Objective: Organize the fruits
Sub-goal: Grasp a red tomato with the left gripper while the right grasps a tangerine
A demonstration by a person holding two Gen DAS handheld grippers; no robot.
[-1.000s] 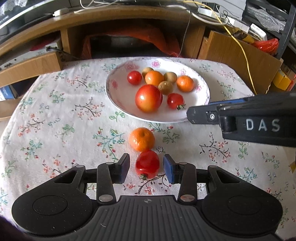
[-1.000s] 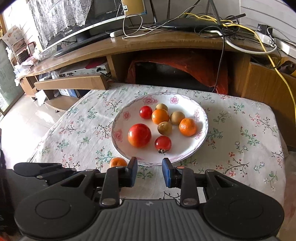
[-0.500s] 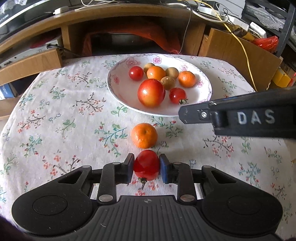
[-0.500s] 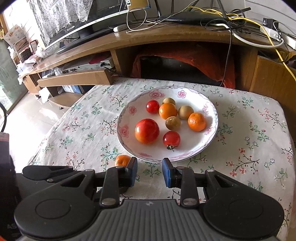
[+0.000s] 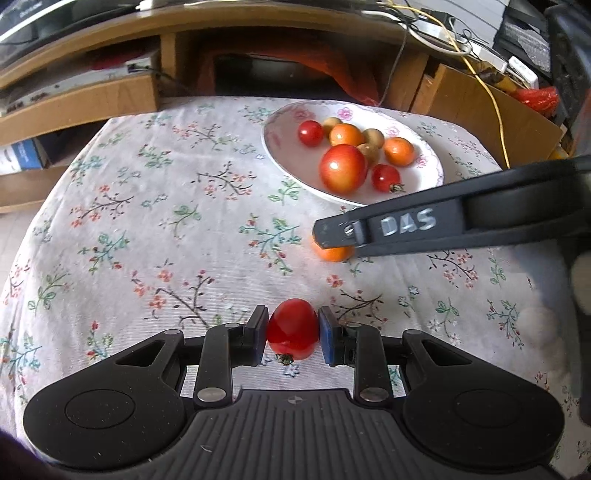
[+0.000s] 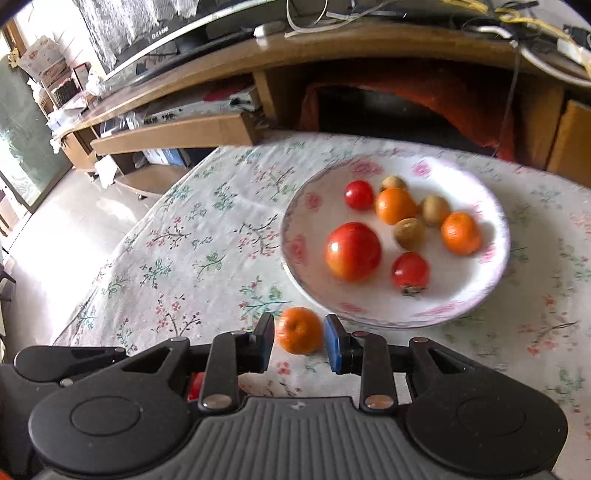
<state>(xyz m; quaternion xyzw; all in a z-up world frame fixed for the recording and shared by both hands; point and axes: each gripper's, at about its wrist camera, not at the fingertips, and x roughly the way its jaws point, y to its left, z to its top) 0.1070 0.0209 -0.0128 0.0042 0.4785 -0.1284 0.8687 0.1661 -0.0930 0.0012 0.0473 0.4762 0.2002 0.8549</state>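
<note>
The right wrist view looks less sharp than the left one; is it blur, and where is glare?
Right wrist view: motion blur smears the plate rim and the fruit; the floor at left is washed out by daylight. Left wrist view: sharper; a highlight sits on the big tomato; fisheye bends the shelf.

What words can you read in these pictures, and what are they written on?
"DAS": pale letters on the side of the right tool, seen from the left wrist camera.
White lettering on the dark bar on the wooden shelf: too blurred to read.
Print on the box under the shelf: too small to read.
</note>
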